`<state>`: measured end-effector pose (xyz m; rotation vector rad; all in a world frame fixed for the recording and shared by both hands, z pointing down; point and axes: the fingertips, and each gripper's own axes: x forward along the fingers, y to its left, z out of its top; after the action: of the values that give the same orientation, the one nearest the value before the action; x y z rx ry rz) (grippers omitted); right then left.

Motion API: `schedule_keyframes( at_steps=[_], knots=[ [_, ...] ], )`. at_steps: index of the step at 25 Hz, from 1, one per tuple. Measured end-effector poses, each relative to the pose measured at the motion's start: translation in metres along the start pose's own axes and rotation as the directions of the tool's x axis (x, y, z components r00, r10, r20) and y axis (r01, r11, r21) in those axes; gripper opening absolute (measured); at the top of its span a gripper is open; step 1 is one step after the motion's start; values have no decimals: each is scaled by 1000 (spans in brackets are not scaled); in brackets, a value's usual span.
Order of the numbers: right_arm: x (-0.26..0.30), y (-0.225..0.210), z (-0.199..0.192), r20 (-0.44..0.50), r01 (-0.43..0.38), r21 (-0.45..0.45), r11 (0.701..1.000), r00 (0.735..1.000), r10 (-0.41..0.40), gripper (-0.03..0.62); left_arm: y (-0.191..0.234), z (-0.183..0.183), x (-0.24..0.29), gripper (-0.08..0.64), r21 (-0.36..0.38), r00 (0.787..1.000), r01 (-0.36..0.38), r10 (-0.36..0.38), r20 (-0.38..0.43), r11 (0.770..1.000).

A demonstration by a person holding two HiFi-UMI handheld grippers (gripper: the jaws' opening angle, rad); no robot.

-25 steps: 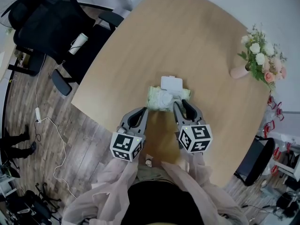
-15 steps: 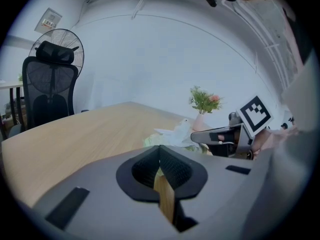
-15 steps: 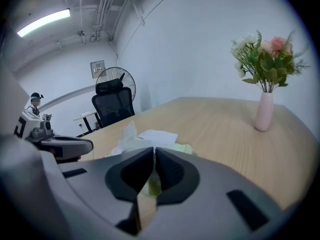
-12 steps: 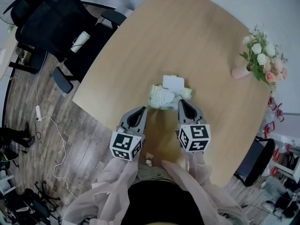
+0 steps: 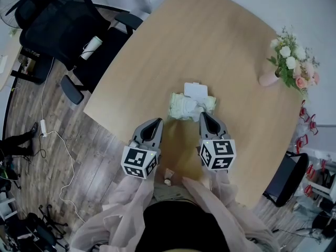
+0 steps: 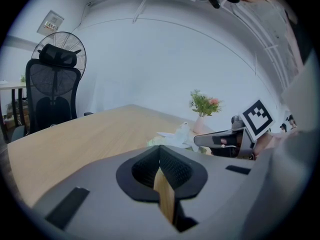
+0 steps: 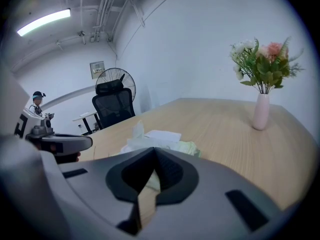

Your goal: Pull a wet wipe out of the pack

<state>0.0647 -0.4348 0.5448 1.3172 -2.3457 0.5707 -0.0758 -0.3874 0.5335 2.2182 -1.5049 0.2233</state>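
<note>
Right gripper [image 5: 203, 115]: jaws have just been closing and now stand together. Its own view shows the pads met, with a thin slit and the pale green of the wet wipe pack [image 5: 176, 108] beyond. Whether anything is nipped at the tips cannot be told. In the head view the tip sits at the pack's near right edge.

Left gripper [image 5: 157, 122]: jaws together on nothing, bare wood showing through the slit in its own view. The tip is near the pack's near left corner, apart from it.

Sleeves [image 5: 131, 203]: pale pink, one behind each gripper; head view only.

Wet wipe pack: soft, lying flat on the tabletop [image 5: 210, 41], just beyond the two gripper tips.

Wipe [image 7: 137, 129]: white and crumpled, coming out of the pack's top. The right gripper view shows it rising to a peak; the head view shows only a white bunch.

Lid [image 5: 196, 91]: white flap, folded open at the pack's far side.

Tabletop: light wood, rounded corners.

Vase [image 7: 260, 112]: pink, slim, upright, holding white and pink flowers [image 7: 262, 59], well apart from the pack, near the right edge. From above the blooms hide most of it.

Office chair [image 5: 52, 25]: black, off the far left corner, on the wood floor [image 5: 79, 161].

Fan [image 6: 65, 46]: round cage behind the chair's headrest; gripper views only.

Strip light [image 7: 44, 22]: lit, on the ceiling; right gripper view only
</note>
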Motion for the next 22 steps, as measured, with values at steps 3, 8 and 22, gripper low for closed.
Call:
schedule_keyframes(
  at_steps=[3, 8, 22],
  knots=[
    [-2, 4, -2, -2, -1, 3, 1000, 1000, 1, 8, 1, 0, -2, 12, 3, 1000, 4, -4, 1, 1000],
    [-7, 9, -4, 2, 0, 13, 1000, 1000, 0, 8, 1, -1, -7, 11, 1, 1000, 16, -16, 3, 1000],
    [-19, 20, -7, 10, 4, 27, 1000, 1000, -4, 8, 5, -5, -23, 12, 7, 1000, 13, -13, 4, 1000]
  ],
)
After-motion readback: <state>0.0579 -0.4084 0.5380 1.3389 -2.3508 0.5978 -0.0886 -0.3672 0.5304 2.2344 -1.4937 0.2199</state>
